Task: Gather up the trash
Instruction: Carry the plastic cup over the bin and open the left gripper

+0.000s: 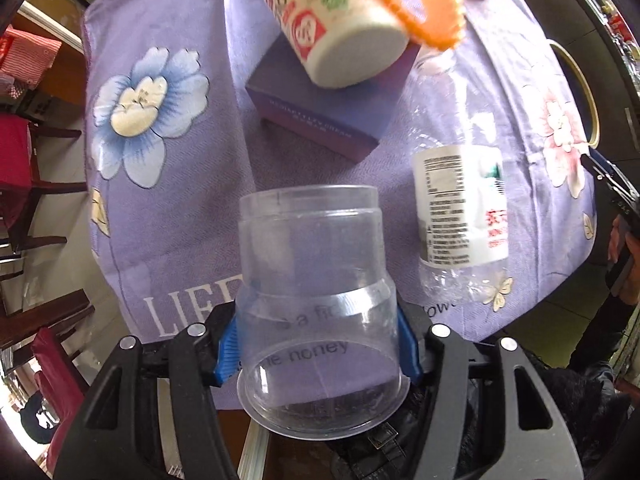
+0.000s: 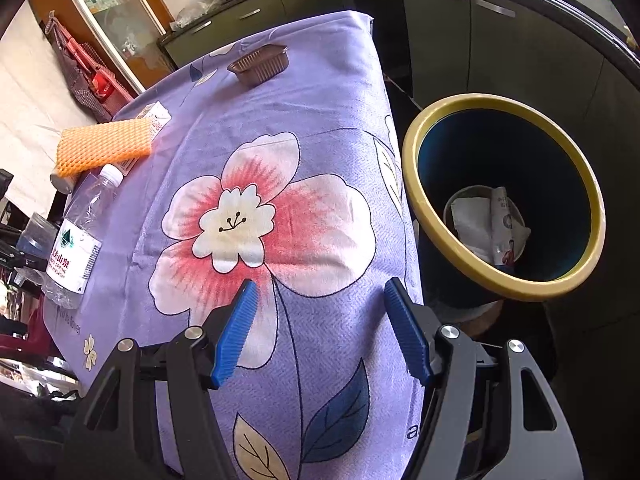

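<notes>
Gripper on the left (image 1: pixel 318 340) has its blue pads pinched on the lower body of a clear plastic jar (image 1: pixel 316 292), jar clear of the desk (image 1: pixel 180 208) w/ its open flange toward the camera and narrow end pointing down at the purple flowered cloth. Right gripper (image 2: pixel 320 332) is spread wide, nothing btw the jaws, hanging over the big pink flower near the desk edge. Biggest target for the drop is the yellow-rimmed bin (image 2: pixel 504 196) standing just off the desk's side, already w/ paper and a cup inside. To do this step well, I'd judge: keep the squeeze light but steady, thin plastic looks like it'll flex and pop out if over-pressed; carry it level across to the bin, get the jar fully inside the rim before letting go. Path matters: purple box (image 1: pixel 320 116) w/ a white tub (image 1: pixel 332 28) and orange foam net (image 1: pixel 420 0) sits ahead, and a crushed water bottle (image 1: pixel 460 208) lies beside the jar, apart from it, so lift over, don't sweep thru. Brown tray (image 2: pixel 260 64) at the far end is still left, as are these.
</notes>
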Tool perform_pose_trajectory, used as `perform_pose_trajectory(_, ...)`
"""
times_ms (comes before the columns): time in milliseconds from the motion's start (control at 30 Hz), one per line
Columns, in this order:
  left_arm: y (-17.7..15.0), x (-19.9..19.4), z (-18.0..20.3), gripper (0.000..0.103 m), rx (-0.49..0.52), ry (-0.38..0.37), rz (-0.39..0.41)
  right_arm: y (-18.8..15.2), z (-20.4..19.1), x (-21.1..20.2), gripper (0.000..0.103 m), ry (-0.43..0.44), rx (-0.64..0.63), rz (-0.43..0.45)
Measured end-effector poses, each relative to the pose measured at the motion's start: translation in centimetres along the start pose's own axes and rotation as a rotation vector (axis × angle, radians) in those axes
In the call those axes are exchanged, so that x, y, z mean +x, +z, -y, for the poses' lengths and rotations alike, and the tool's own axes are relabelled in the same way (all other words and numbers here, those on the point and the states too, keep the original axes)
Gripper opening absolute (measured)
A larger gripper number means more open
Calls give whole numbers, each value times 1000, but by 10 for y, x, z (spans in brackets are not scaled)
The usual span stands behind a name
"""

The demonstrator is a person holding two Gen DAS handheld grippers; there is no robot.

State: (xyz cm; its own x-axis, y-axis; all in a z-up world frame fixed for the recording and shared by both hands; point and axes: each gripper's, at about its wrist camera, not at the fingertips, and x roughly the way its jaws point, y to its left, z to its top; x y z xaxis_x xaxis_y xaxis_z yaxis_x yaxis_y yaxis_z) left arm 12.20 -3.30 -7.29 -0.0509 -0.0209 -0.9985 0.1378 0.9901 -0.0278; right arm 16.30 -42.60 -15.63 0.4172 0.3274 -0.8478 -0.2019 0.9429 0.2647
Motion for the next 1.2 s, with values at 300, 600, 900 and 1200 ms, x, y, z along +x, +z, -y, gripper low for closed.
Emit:
perform_pose_trajectory(300, -1, -77, 39, 59, 117, -44, 203, -5, 9, -12, 65, -10, 31, 32)
perform_pose_trajectory(600, 63, -84, 169, 60, 428, -132, 295, -36, 44, -49, 65, -60, 120, 98)
perform_pose_trajectory(900, 141, -50, 352, 60, 694, -246, 290, -89, 111, -93, 65, -176, 310, 145)
perform_pose_trajectory(1200, 222, 18, 452, 61, 703, -255, 271, -127, 145, -101, 65, -198, 434, 134)
